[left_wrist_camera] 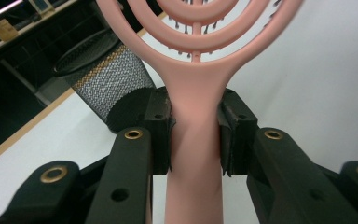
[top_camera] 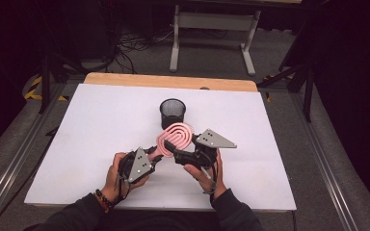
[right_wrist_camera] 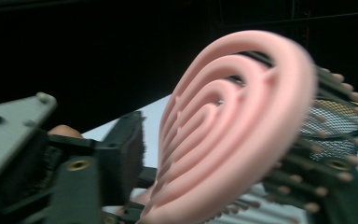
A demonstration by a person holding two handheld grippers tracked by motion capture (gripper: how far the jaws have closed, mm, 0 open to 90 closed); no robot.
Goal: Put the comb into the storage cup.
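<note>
A pink hairbrush (top_camera: 176, 134) with a looped open head is held up over the white table (top_camera: 101, 125). My left gripper (top_camera: 158, 155) is shut on its handle (left_wrist_camera: 196, 154), both pads (left_wrist_camera: 161, 126) pressing on it from the sides. In the right gripper view the brush head (right_wrist_camera: 233, 116) stands between the jaws of my right gripper (right_wrist_camera: 228, 154). Its bristles (right_wrist_camera: 321, 186) lie against the one jaw, and a sliver of table shows between the other pad (right_wrist_camera: 133, 154) and the brush's back. In the high view the right gripper (top_camera: 172, 153) reaches in from the right.
A black mesh cup (top_camera: 172, 113) stands upright on the table just beyond the brush; it is also seen as the mesh cup (left_wrist_camera: 107, 79) behind the left jaws. A wooden strip (top_camera: 171, 81) edges the far side. Metal stand legs (top_camera: 212, 43) rise on the floor beyond.
</note>
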